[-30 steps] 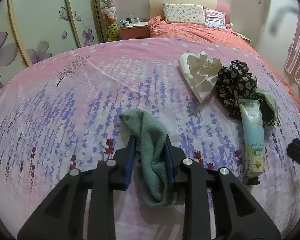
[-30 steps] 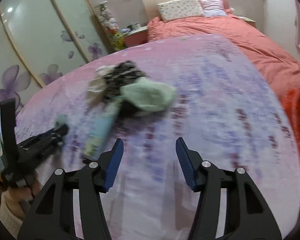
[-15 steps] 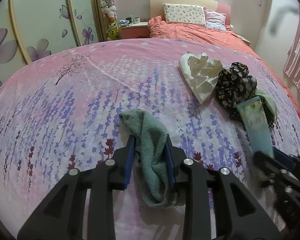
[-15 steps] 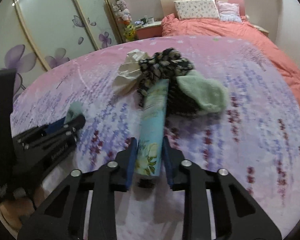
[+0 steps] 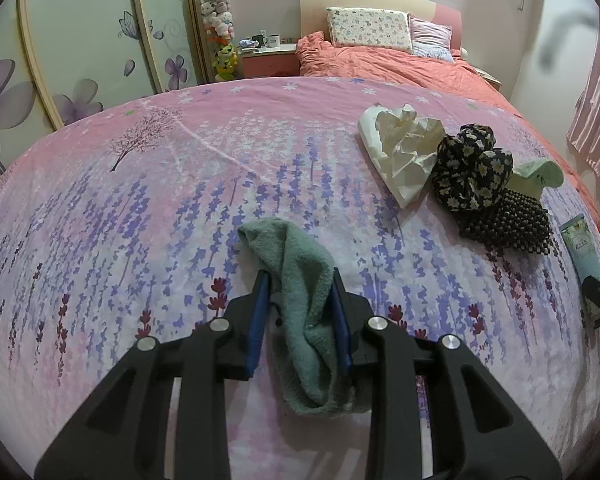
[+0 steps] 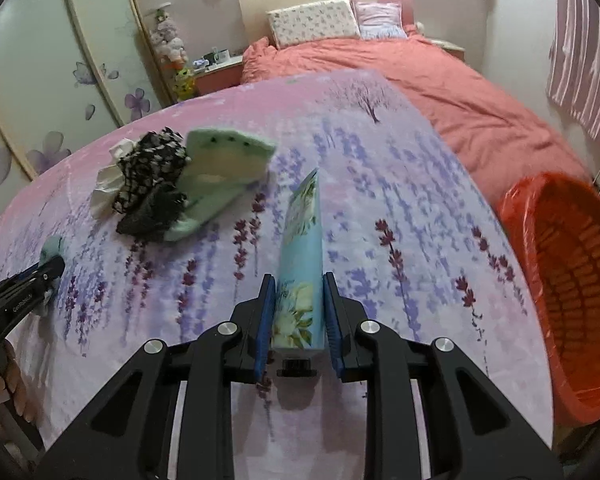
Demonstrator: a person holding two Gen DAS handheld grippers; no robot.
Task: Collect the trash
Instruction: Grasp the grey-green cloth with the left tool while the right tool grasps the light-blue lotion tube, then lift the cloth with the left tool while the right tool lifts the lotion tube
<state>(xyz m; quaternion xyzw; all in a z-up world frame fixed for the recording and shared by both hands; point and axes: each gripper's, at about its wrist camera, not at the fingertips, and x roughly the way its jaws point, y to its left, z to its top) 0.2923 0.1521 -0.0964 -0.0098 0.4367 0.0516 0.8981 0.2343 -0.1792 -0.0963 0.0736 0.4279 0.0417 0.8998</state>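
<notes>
My left gripper (image 5: 299, 280) is shut on a grey-green cloth (image 5: 300, 280) that lies on the pink lavender-print bedspread (image 5: 140, 220). My right gripper (image 6: 299, 286) is shut on a light blue flowered tube (image 6: 302, 248), cap toward me, lifted over the bedspread; the tube also shows at the right edge of the left wrist view (image 5: 584, 252). Crumpled white paper (image 5: 402, 150), a black flowered cloth (image 5: 472, 168), a dark beaded piece (image 5: 508, 220) and a mint green sock (image 6: 216, 172) lie in a pile.
An orange-red plastic basket (image 6: 568, 280) stands beside the bed at the right. A second bed with a salmon cover (image 6: 440, 92) and pillows is behind. Wardrobe doors with purple flowers (image 5: 80, 40) are at the left.
My right gripper closed on the blue tube, lifted it away from the pile and swung right toward the orange-red basket. My left gripper stayed shut on the grey-green cloth.
</notes>
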